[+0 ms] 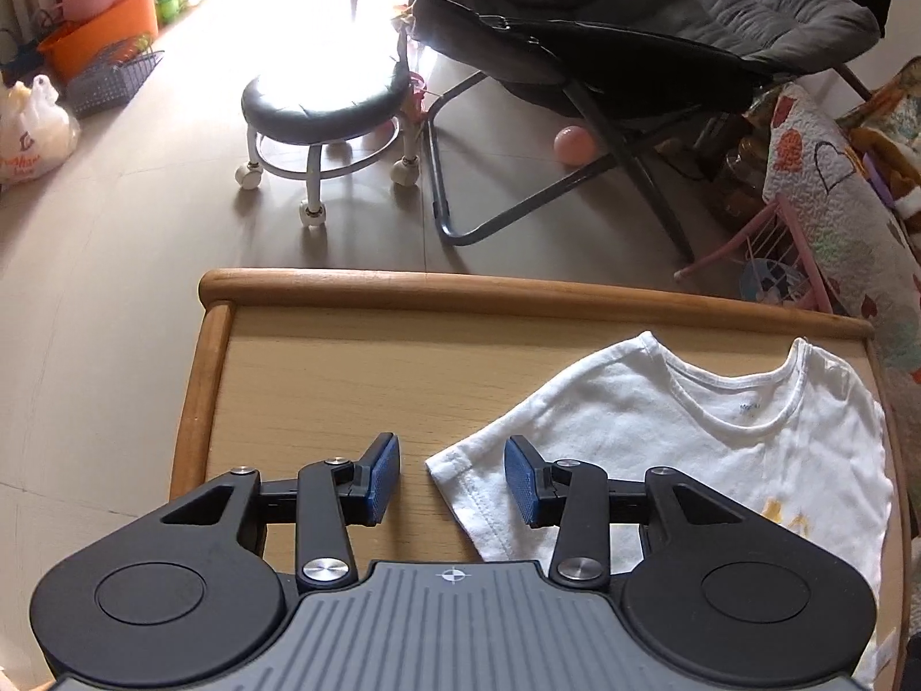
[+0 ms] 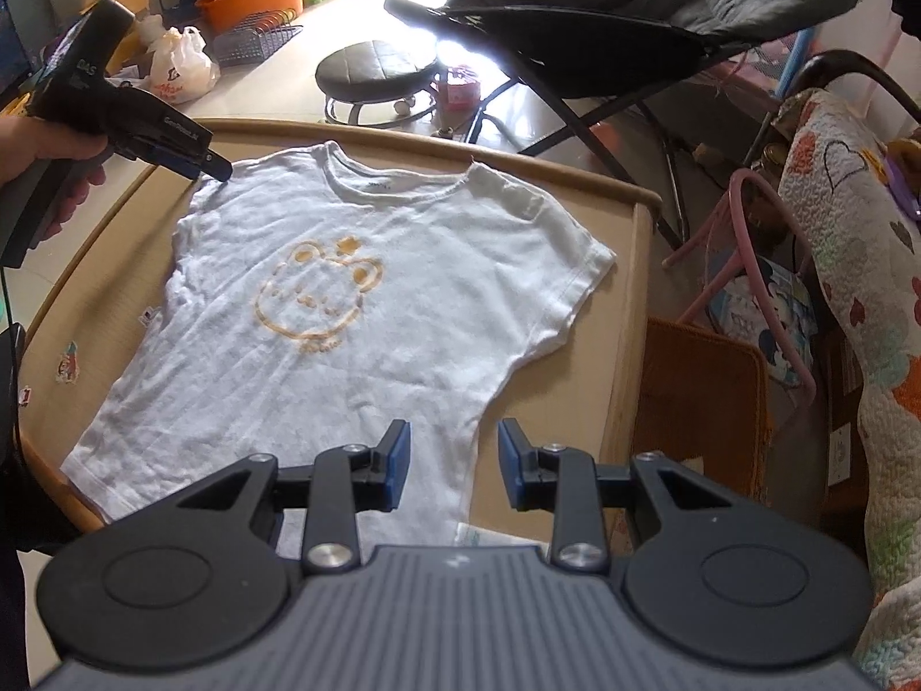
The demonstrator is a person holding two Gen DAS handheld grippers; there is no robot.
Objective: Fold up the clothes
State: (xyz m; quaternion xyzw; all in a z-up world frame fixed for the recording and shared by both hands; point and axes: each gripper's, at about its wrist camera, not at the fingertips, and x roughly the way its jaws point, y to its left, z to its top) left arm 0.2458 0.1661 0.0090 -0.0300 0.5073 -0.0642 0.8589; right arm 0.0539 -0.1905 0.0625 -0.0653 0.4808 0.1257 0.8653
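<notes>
A white T-shirt with an orange cartoon face lies flat, front up, on the wooden table. My left gripper is open, and the tip of the shirt's left sleeve lies between its blue pads. In the right wrist view, a hand holds this left gripper at the shirt's far left shoulder. My right gripper is open above the shirt's right side edge near the hem. One finger is over cloth, the other over bare wood.
Past the table's far edge stand a round wheeled stool and a grey folding lounge chair. A patterned quilt hangs at the right. Tubs and baskets line the far left floor.
</notes>
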